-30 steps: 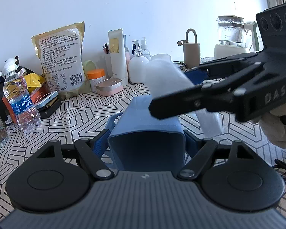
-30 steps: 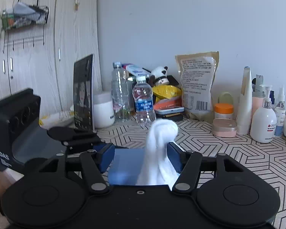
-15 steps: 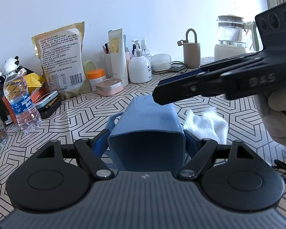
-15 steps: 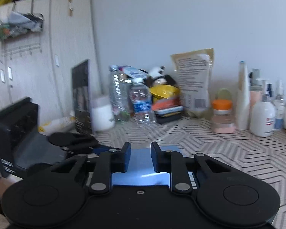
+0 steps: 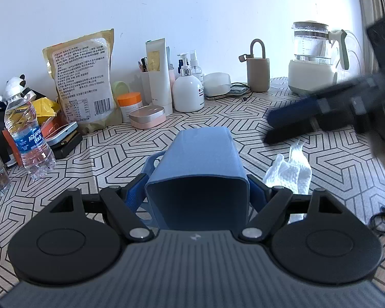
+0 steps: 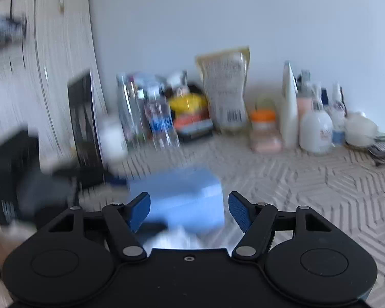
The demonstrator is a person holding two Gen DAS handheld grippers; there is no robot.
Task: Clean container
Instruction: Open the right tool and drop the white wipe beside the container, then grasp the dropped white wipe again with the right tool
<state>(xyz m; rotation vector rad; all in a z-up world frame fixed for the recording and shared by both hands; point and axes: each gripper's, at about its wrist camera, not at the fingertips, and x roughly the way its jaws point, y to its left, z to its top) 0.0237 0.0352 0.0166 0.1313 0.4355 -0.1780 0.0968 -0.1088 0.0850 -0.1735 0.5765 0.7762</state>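
A blue rectangular container [image 5: 197,164] lies on its side, its open mouth facing the left wrist camera. My left gripper [image 5: 197,195] is shut on its two side walls. A crumpled white cloth [image 5: 291,173] lies on the patterned table just right of the container. My right gripper [image 5: 277,127], blurred by motion, hovers above and to the right of the cloth. In the blurred right wrist view that gripper [image 6: 190,210] stands open with nothing held, and the container [image 6: 182,192] lies just beyond its fingertips.
Along the back wall stand a water bottle [image 5: 28,138], a snack bag [image 5: 82,79], an orange-lidded jar [image 5: 129,102], a pink case [image 5: 147,116], a pump bottle [image 5: 187,92], a beige mug [image 5: 258,75] and a kettle [image 5: 314,59]. A black cable [image 5: 382,220] lies at the right.
My right gripper let go of the white cloth, which dropped onto the table right of the container. That gripper then pulled away to the right and now stands open. My left grip is unchanged.
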